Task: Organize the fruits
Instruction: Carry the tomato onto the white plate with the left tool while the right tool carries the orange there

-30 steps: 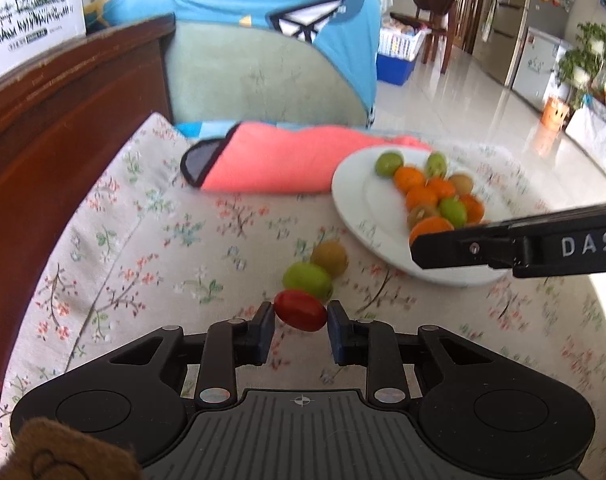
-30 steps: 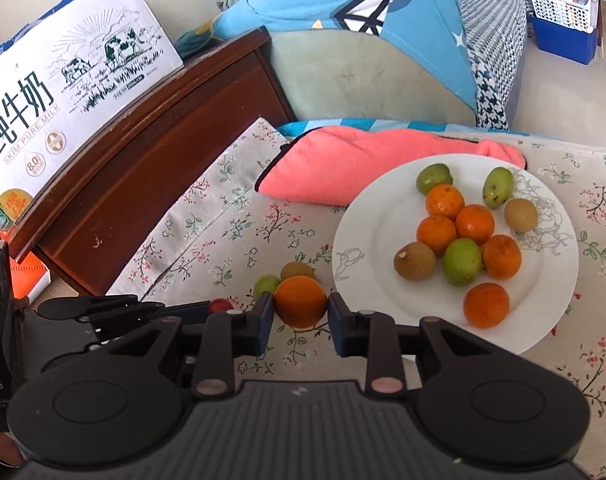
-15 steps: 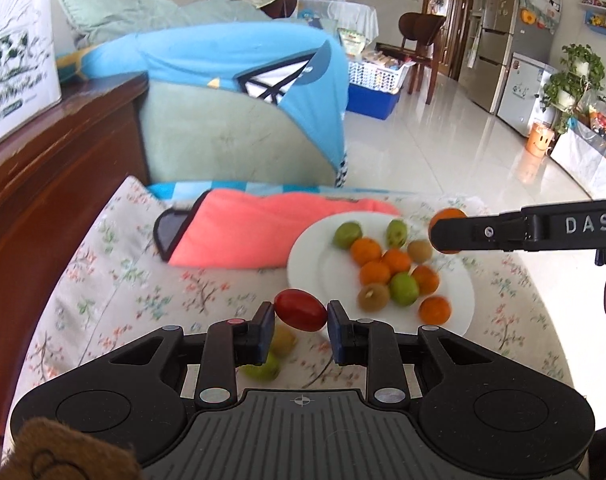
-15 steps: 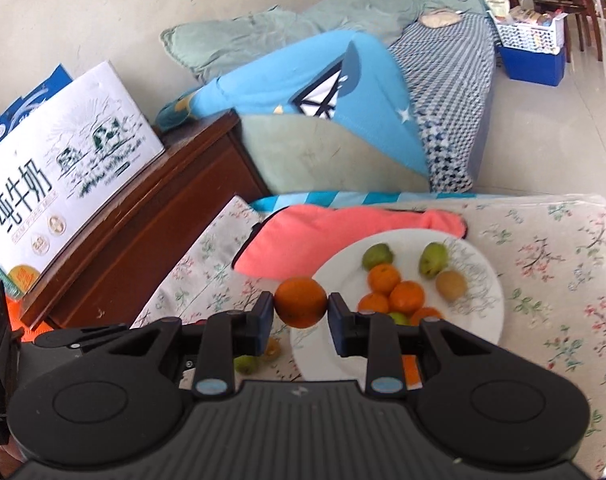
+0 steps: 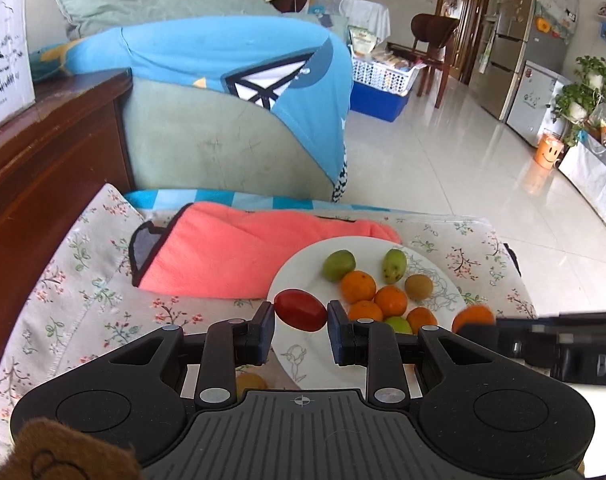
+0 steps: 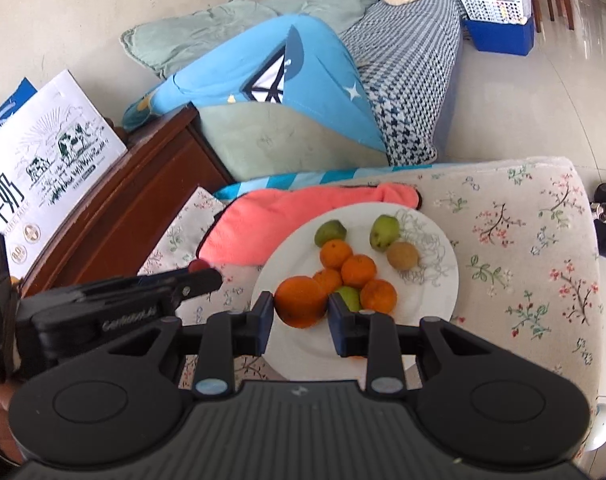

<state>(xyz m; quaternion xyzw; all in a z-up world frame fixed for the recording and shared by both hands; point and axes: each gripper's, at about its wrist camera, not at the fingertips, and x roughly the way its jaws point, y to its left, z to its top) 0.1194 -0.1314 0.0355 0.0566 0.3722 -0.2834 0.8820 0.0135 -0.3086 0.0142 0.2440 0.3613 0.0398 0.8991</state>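
Observation:
My left gripper [image 5: 301,316] is shut on a red tomato [image 5: 301,310], held above the near left edge of the white plate [image 5: 303,280]. My right gripper [image 6: 301,312] is shut on an orange [image 6: 301,301] above the plate [image 6: 431,304], near its front. The plate holds several oranges [image 6: 358,270], green fruits [image 6: 330,232] and a brown kiwi [image 6: 402,255]. The right gripper with its orange [image 5: 473,317] shows at the right of the left wrist view. The left gripper with the tomato [image 6: 198,266] shows at the left of the right wrist view.
The plate sits on a floral cloth [image 6: 523,264] beside a folded pink towel [image 5: 231,252]. A brown fruit [image 5: 250,383] lies on the cloth under my left gripper. A wooden cabinet [image 5: 43,168] with a milk carton [image 6: 43,160] stands left; a sofa with blue cushion [image 5: 239,92] lies behind.
Both grippers rose off the cloth with their fruit and moved over the plate. The right gripper came down and toward the left one in the last half second.

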